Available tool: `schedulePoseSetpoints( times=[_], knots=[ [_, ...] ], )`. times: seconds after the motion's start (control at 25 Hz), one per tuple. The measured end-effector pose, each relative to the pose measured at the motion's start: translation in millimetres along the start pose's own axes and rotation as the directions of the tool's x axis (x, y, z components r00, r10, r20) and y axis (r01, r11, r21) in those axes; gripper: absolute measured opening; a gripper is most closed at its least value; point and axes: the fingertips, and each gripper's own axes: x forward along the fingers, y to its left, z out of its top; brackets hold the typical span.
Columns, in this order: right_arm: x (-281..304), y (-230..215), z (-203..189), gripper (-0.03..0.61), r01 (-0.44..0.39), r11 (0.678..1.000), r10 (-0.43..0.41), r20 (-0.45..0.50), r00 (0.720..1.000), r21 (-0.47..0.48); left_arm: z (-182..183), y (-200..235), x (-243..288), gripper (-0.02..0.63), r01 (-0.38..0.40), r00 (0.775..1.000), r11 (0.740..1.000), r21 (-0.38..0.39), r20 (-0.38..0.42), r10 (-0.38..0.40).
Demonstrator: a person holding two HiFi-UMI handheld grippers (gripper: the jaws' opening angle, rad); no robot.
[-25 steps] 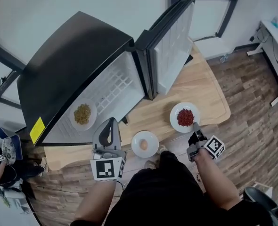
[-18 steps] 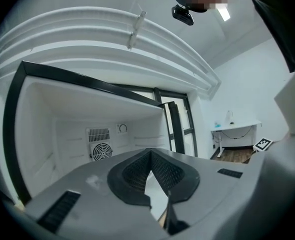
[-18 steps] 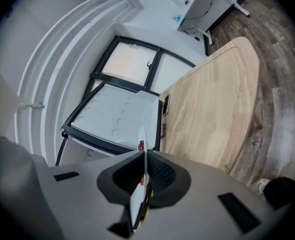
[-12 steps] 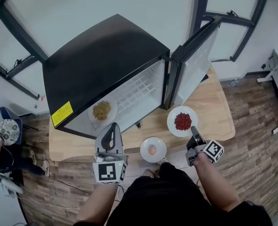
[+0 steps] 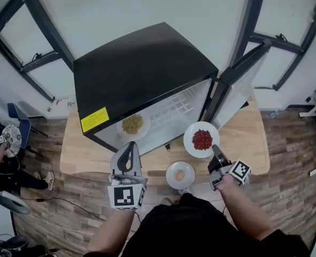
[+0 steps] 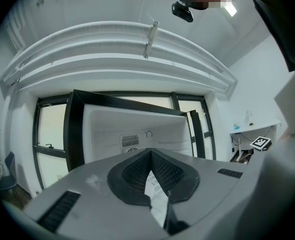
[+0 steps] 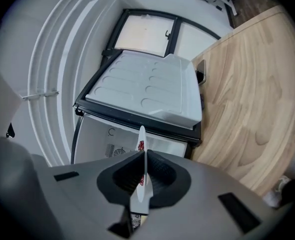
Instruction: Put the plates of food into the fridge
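Plate of red food (image 5: 202,139): stiff, probably brittle, with loose contents, best kept level. Right gripper (image 5: 215,150) clamped on its lower-right rim. Left gripper (image 5: 127,153) closed, empty.

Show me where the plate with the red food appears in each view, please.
Head view: the plate with the red food is right of centre, before the open fridge, its near rim in the right tongs.
Left gripper view: not in it.
Right gripper view: the plate stands edge-on, a thin white sliver between the tongs.
Shared landmark: the fridge's white inside.
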Motion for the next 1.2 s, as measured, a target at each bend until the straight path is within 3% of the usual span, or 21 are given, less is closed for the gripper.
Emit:
schedulePoseSetpoints(
  times=[0.24,0.44,0.6,0.84,1.2],
  knots=[
    [31.8,23.7,-4.3,0.032,-0.038,0.998,0.035,-0.066,0.997,-0.055,4.4,20.3,-10.6,0.005,-0.062,0.998,0.998,0.000,0.007,0.062],
    [57.0,38.3,-5.2,0.032,-0.077,0.996,0.074,-0.074,0.994,-0.035,6.6,32.0,-14.4,0.005,-0.103,0.995,0.994,-0.028,0.007,0.103],
    [78.6,48.9,-6.2,0.032,-0.101,0.995,0.098,-0.087,0.991,-0.023,11.0,31.6,-16.5,0.005,-0.106,0.994,0.994,-0.006,0.019,0.106],
    [109.6,68.2,-5.9,0.032,-0.135,0.991,0.132,-0.103,0.986,-0.024,-6.3,37.3,-25.2,0.005,-0.131,0.990,0.991,-0.007,-0.062,0.130],
    [151.7,80.4,-9.8,0.032,-0.088,0.995,0.081,-0.115,0.990,-0.053,-0.7,58.8,-31.0,0.005,-0.186,0.983,0.982,-0.021,-0.012,0.186]
  ],
)
